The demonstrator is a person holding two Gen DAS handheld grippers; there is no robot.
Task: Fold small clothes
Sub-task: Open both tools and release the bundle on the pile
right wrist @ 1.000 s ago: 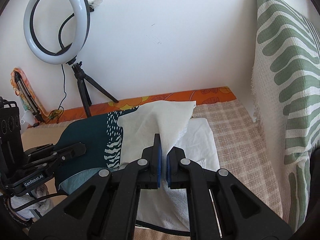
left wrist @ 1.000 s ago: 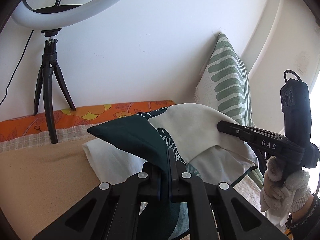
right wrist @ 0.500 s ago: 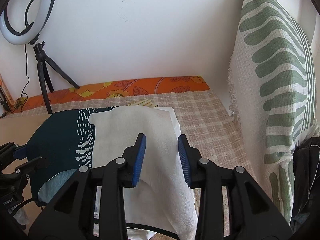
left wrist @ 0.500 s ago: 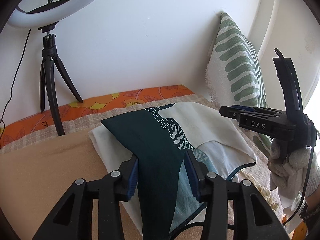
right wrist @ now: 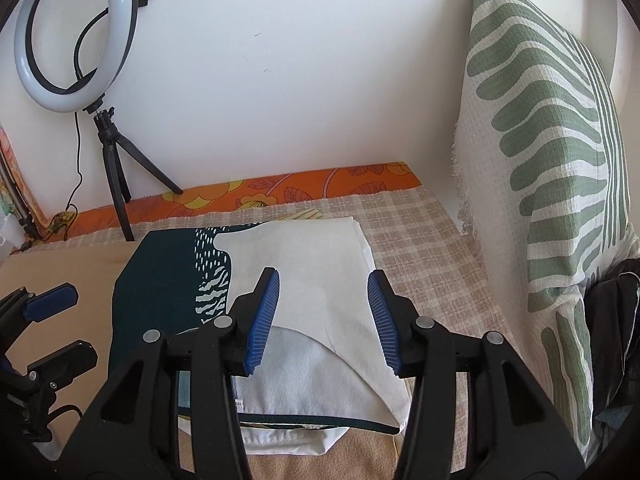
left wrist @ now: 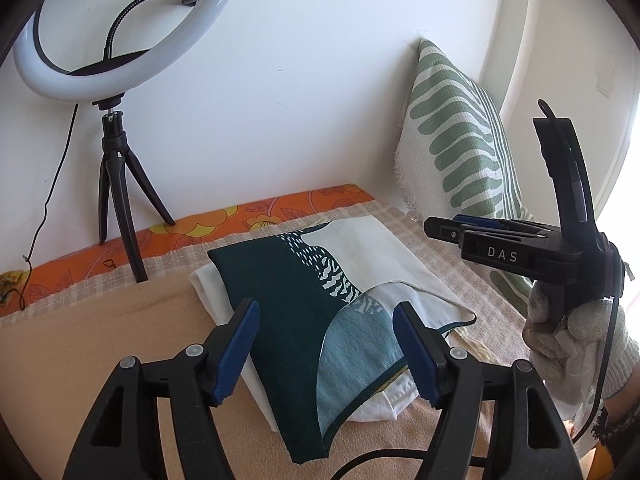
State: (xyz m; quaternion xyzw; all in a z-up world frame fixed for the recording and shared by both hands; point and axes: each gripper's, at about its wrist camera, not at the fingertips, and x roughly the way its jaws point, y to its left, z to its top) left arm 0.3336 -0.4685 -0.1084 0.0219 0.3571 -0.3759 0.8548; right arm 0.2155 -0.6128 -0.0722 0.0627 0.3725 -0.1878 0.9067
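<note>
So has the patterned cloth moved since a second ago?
Yes. The patterned cloth has dropped: its raised fold, which stood up against the wall, now lies flat on the white cloth, well below the orange strip. Both grippers are open.

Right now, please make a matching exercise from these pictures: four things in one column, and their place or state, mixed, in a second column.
Things:
1. ring light
2. leaf-print pillow
3. printed garment
4. left gripper

Places or states:
A. folded flat on a white cloth
B. open, holding nothing
C. on a black tripod by the wall
D. upright in the corner

Pairs: 1-C, 2-D, 3-A, 4-B
</note>
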